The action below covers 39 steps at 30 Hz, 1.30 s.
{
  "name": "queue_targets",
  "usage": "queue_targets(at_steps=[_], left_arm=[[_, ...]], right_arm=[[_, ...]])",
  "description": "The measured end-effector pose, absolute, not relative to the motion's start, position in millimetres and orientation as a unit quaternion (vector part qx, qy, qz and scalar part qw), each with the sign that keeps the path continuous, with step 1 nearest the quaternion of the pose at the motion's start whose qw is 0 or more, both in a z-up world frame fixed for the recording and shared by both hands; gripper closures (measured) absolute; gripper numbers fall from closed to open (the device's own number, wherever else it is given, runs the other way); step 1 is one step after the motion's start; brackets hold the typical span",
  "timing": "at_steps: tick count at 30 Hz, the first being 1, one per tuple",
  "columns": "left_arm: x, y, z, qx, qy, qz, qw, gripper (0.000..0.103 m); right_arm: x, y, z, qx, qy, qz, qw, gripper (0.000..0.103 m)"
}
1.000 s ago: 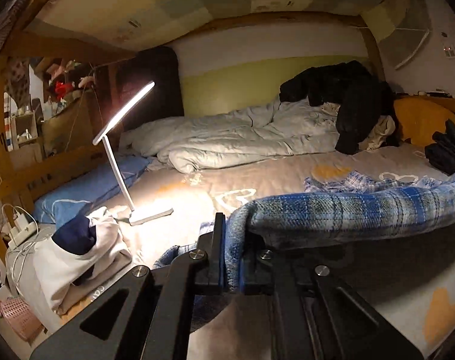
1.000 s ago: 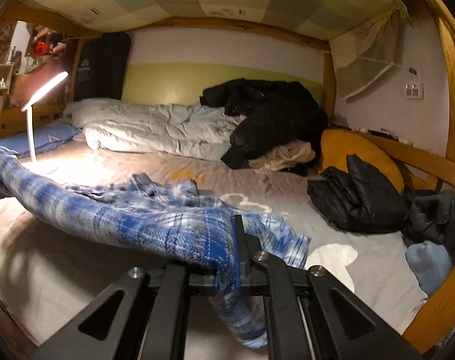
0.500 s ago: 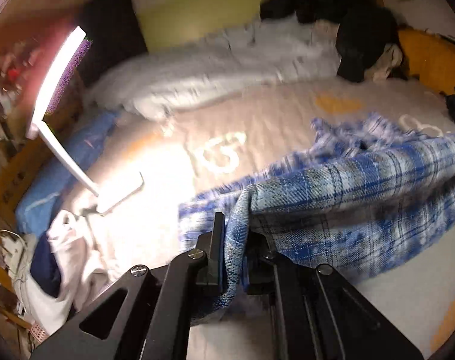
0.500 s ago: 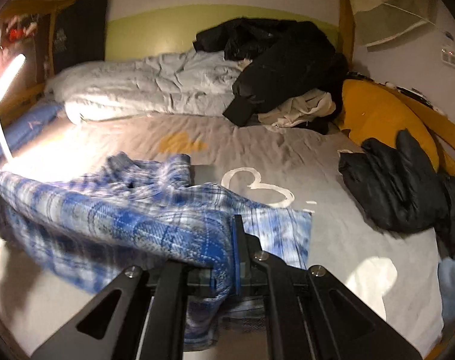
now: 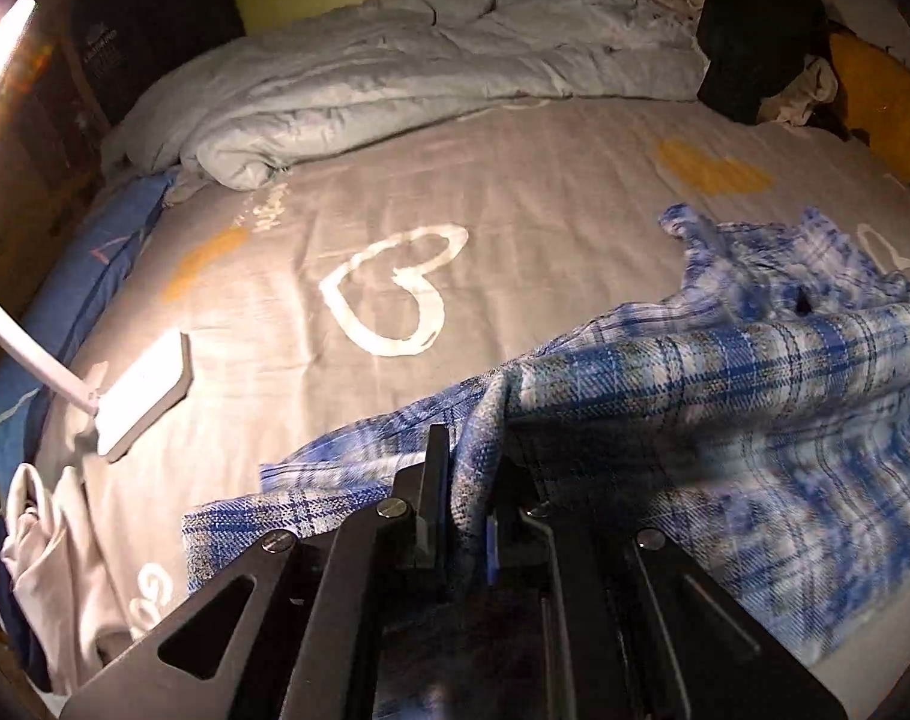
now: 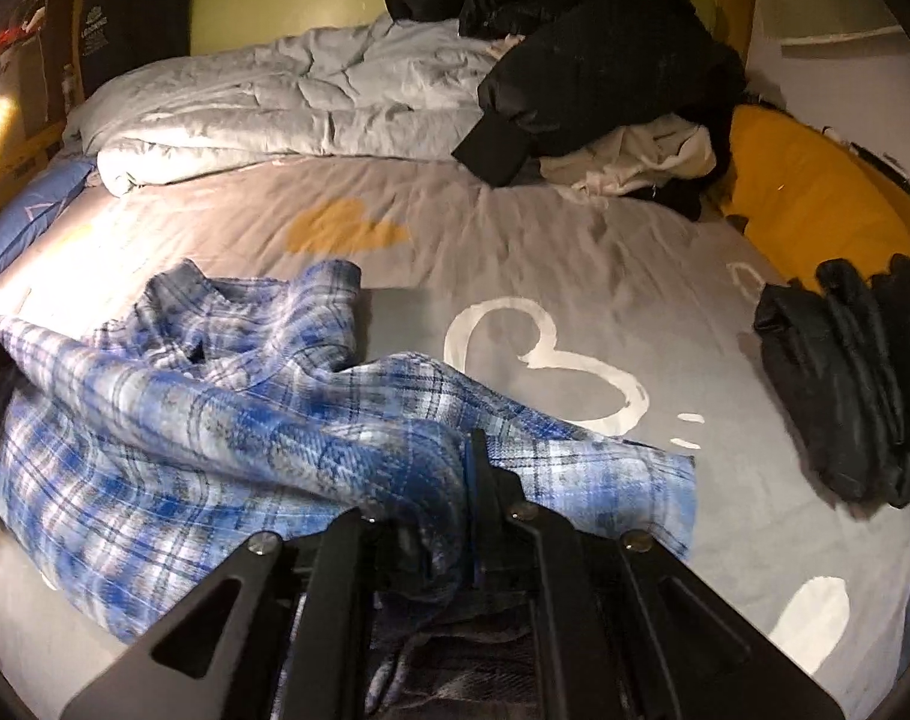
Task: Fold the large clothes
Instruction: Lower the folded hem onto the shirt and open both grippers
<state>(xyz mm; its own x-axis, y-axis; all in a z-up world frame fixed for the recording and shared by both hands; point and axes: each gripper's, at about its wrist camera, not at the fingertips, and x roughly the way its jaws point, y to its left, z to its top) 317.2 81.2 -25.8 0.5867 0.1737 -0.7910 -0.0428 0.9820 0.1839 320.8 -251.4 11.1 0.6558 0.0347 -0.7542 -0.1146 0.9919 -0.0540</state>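
A blue plaid shirt (image 5: 725,372) lies half spread on the grey heart-print bedsheet (image 5: 515,180), its collar end away from me. My left gripper (image 5: 467,468) is shut on a bunched fold at the shirt's left edge, low over the sheet. In the right wrist view the same shirt (image 6: 215,408) stretches off to the left. My right gripper (image 6: 443,498) still has a fold of cloth between its fingers while its jaws are opening. The cloth hides its left finger.
A lit white desk lamp (image 5: 137,396) stands on the bed at left, beside a white garment (image 5: 53,552). A rumpled grey duvet (image 5: 395,78) lies at the back. A black jacket pile (image 6: 605,60), a yellow pillow (image 6: 815,192) and a dark garment (image 6: 845,372) sit at right.
Both grippers have tipped downward and carried the shirt forward and down onto the sheet. The taut edge that hung between them now rests in folds on the bed.
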Motion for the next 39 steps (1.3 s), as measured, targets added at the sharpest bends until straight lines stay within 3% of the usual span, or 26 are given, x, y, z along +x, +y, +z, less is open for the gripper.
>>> queue_targets(at_steps=[7, 10, 11, 12, 13, 14, 15, 18, 24, 27, 33, 39], left_arm=[[331.1, 85.5, -26.8, 0.072, 0.435, 0.051, 0.896, 0.093], [329.5, 86.9, -23.0, 0.068, 0.429, 0.047, 0.899, 0.091], [327.9, 86.5, -22.3, 0.069, 0.431, 0.043, 0.899, 0.078], [326.0, 86.3, -21.2, 0.071, 0.431, 0.042, 0.899, 0.055], [322.1, 86.3, -18.3, 0.072, 0.423, 0.045, 0.902, 0.043], [315.3, 86.2, -12.7, 0.072, 0.406, 0.048, 0.910, 0.024], [309.1, 86.0, -6.6, 0.072, 0.390, 0.048, 0.917, 0.014], [290.9, 85.3, 16.0, 0.066, 0.352, 0.026, 0.933, 0.006], [254.2, 99.1, 50.8, 0.010, 0.315, 0.023, 0.949, 0.000], [240.5, 106.0, 57.7, 0.006, 0.317, 0.038, 0.948, 0.001], [217.9, 118.2, 47.1, -0.029, 0.342, 0.058, 0.938, 0.001], [215.5, 116.2, 31.3, -0.011, 0.362, 0.069, 0.930, 0.001]], right_arm=[[331.7, -258.5, 10.6, -0.023, 0.410, 0.041, 0.911, 0.083], [329.8, -257.0, 13.1, -0.035, 0.395, 0.033, 0.918, 0.069], [329.7, -257.3, 13.5, -0.039, 0.392, 0.024, 0.919, 0.053], [328.9, -257.9, 14.4, -0.046, 0.387, 0.012, 0.921, 0.035], [327.0, -259.4, 16.4, -0.047, 0.381, 0.010, 0.923, 0.029], [324.9, -261.7, 19.1, -0.042, 0.376, 0.015, 0.925, 0.023], [323.0, -264.1, 22.3, -0.034, 0.375, 0.020, 0.926, 0.019], [316.0, -271.2, 32.8, -0.010, 0.366, 0.021, 0.930, 0.007], [303.2, -274.1, 46.1, 0.003, 0.361, 0.033, 0.932, 0.000], [312.9, -270.2, 31.7, -0.035, 0.438, 0.030, 0.898, 0.000], [304.4, -279.9, 26.7, 0.000, 0.472, 0.068, 0.879, 0.000], [288.9, -264.5, 34.2, -0.044, 0.463, 0.090, 0.881, 0.000]])
